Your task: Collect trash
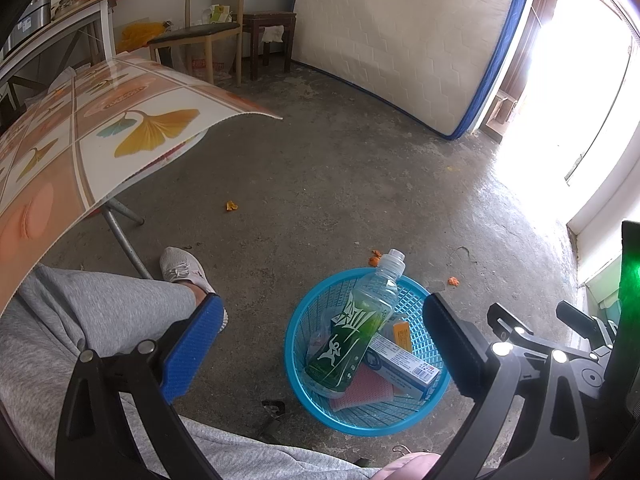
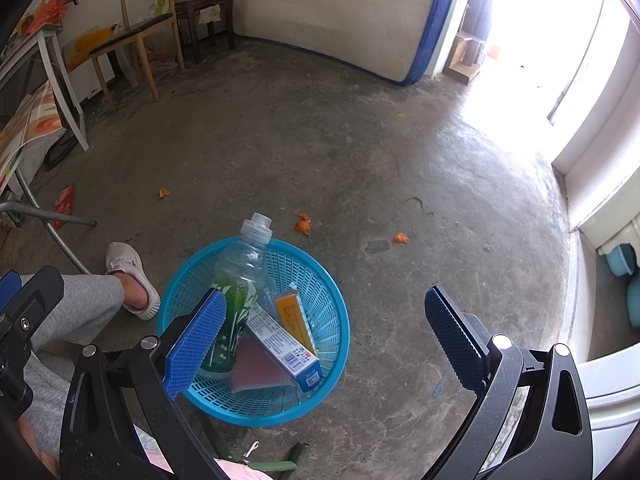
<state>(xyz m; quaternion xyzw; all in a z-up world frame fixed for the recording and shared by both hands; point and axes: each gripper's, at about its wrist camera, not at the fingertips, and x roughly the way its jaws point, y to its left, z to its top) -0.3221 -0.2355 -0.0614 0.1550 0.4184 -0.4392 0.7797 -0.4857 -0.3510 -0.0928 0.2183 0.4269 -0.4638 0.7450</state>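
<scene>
Below, round blue mesh plastic basket (image 2: 332,300), clear ribbed bottle (image 2: 240,280), rough concrete floor (image 2: 320,140).

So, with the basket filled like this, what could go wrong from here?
1. The bottle leans over the rim of the blue basket, so it might roll out if the basket is moved.
2. Orange scraps lie on the floor beyond the basket and could be missed.
3. Both hand-held grippers, left and right, are open and empty.
</scene>
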